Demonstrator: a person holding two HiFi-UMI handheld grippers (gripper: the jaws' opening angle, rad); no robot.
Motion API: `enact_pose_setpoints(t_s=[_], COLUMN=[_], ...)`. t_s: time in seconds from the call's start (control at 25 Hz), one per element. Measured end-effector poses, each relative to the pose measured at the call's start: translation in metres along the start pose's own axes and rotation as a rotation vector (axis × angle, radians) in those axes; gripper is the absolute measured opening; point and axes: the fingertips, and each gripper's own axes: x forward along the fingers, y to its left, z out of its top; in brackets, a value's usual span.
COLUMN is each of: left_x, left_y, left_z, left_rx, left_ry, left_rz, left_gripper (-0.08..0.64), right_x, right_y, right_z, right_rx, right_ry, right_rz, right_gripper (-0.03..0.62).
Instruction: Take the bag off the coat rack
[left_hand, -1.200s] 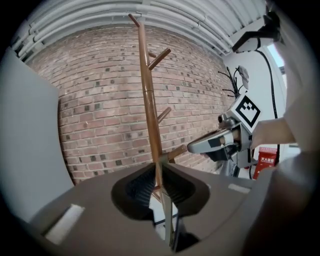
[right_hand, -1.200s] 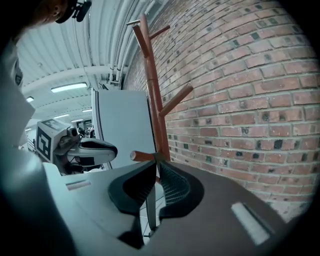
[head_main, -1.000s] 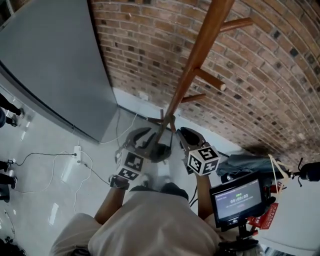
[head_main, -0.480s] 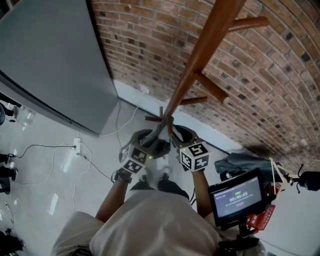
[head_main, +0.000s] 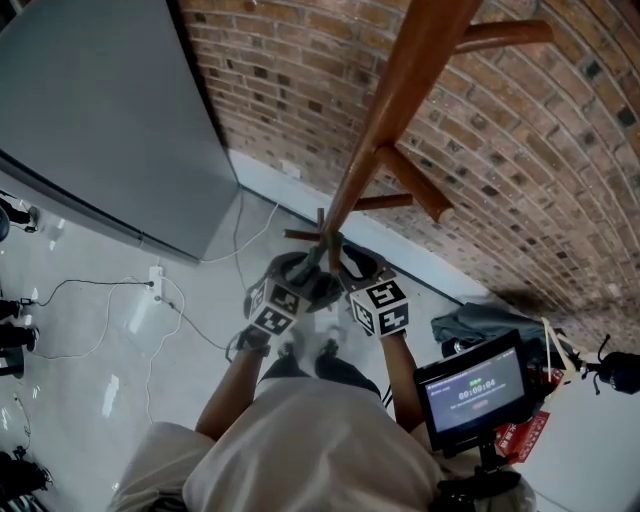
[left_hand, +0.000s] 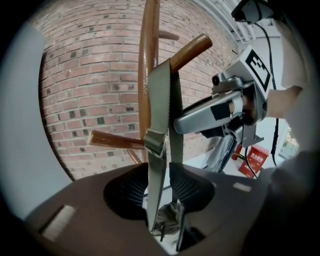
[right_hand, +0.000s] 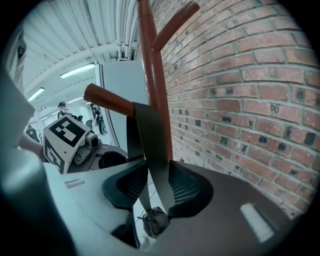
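A wooden coat rack (head_main: 400, 90) stands against the brick wall. A grey-green bag strap (left_hand: 160, 110) hangs over one of its pegs (left_hand: 190, 49) and runs down to a small grey bag (left_hand: 170, 217), most of it hidden behind the jaws. My left gripper (left_hand: 160, 187) is opening, with the strap between its pads and not pinched. My right gripper (right_hand: 155, 187) faces it from the other side and is also opening, with the same strap (right_hand: 150, 145) hanging between its jaws. In the head view both grippers (head_main: 290, 275) (head_main: 355, 270) meet at the pole.
A large grey panel (head_main: 100, 120) leans on the brick wall (head_main: 560, 180) to the left. Cables and a power strip (head_main: 155, 295) lie on the pale floor. A small monitor (head_main: 470, 385), a red box (head_main: 520, 435) and a grey cloth heap (head_main: 490, 320) sit at the right.
Both grippers have moved in toward the pole and closer to each other, and their jaws now stand around the hanging strap.
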Motion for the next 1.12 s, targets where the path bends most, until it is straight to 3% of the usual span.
enact_pose_setpoints(t_s=[0.24,0.4,0.6,1.12], left_x=[0.004,-0.004,-0.003,-0.013], left_y=[0.002,0.009,0.011,0.013], left_z=[-0.001,0.004,0.002,-0.004], left_rx=[-0.037,-0.081,-0.108,-0.229], left_ry=[-0.004,-0.016,-0.012,-0.019], left_rz=[0.014,0.044,0.034,0.001], left_gripper=[0.119,0.056,0.035,0.017], right_x=[0.007,0.01,0.012,0.011], right_y=[0.01,0.017,0.016,0.01], right_z=[0.002,0.004,0.004,0.001], right_rx=[-0.031,-0.051,-0.046,-0.029], right_ry=[0.011,0.014,0.022,0.067], right_rz=[0.018,0.033,0.04,-0.005], right_gripper=[0.119,0.064,0.018,0.008])
